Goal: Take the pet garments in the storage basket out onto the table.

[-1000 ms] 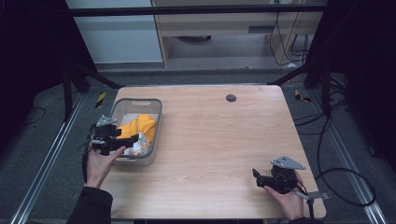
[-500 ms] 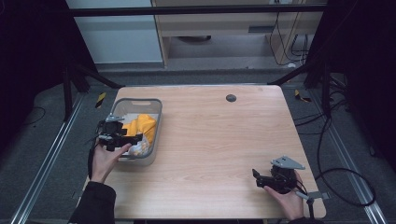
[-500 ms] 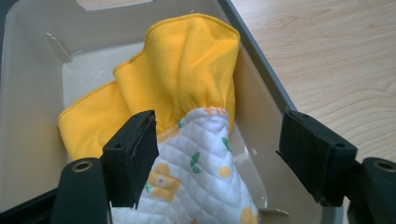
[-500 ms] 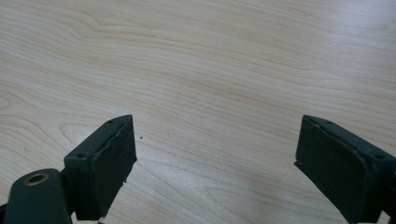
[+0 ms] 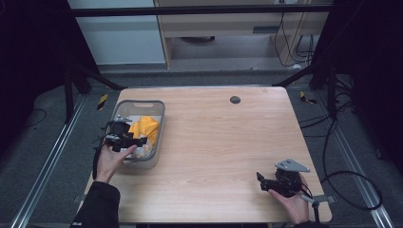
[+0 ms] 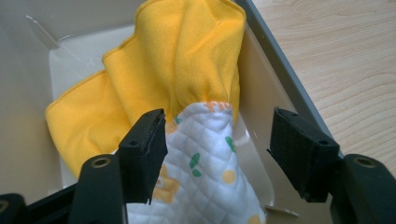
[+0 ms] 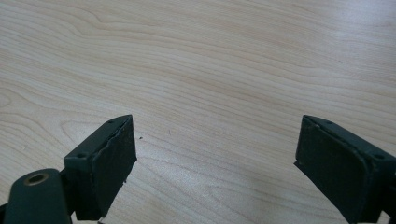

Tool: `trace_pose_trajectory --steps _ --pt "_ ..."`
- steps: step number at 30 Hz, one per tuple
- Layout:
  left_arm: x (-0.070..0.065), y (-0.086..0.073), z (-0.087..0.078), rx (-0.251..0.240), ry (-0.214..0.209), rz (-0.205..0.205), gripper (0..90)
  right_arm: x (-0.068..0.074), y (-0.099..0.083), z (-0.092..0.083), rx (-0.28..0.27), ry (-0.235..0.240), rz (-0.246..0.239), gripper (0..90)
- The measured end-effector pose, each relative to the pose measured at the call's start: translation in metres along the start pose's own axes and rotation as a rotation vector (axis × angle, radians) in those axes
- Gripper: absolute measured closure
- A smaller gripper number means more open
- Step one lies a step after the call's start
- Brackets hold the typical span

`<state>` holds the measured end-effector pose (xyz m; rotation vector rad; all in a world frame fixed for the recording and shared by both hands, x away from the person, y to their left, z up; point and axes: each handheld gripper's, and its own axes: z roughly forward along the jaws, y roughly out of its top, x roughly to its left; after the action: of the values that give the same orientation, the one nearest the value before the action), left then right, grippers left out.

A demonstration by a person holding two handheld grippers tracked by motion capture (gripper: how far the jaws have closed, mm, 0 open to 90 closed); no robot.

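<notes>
From above, a grey plastic bin (image 5: 157,114) is sitting at the left edge of the wooden table (image 5: 214,142), and the person's left hand (image 5: 112,161) is holding the left gripper (image 5: 138,141) over the bin's near half, beside a yellow cloth (image 5: 145,127) that is lying inside. Well to the right of the bin, near the table's front right corner, the right gripper (image 5: 259,179) is resting low over bare wood, its grey three-cornered plate on top. Along the left gripper (image 6: 217,135), the jaws are standing apart, holding nothing, straddling a white quilted cloth (image 6: 205,177) with green and orange prints, which is lying in the bin (image 6: 280,74) against the yellow cloth (image 6: 154,74). Along the right gripper (image 7: 215,154), the jaws are gaping wide and empty over the table (image 7: 210,60).
</notes>
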<state>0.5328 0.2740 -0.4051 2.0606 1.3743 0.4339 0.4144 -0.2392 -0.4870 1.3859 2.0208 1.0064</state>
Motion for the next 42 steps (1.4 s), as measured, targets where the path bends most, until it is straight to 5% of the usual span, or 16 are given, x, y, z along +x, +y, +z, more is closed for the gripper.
trace_pose_trajectory --steps 30,37,42 --pt "0.003 0.002 0.026 0.153 0.016 -0.011 59.6 0.000 0.000 0.002 0.014 0.013 0.008 11.9" --pt "0.005 0.001 0.026 0.173 0.024 -0.021 76.3 0.000 0.000 0.001 0.018 0.017 0.011 11.9" --pt "0.004 0.004 0.026 0.191 0.035 -0.022 80.1 0.000 0.000 0.001 0.017 0.017 0.014 11.9"
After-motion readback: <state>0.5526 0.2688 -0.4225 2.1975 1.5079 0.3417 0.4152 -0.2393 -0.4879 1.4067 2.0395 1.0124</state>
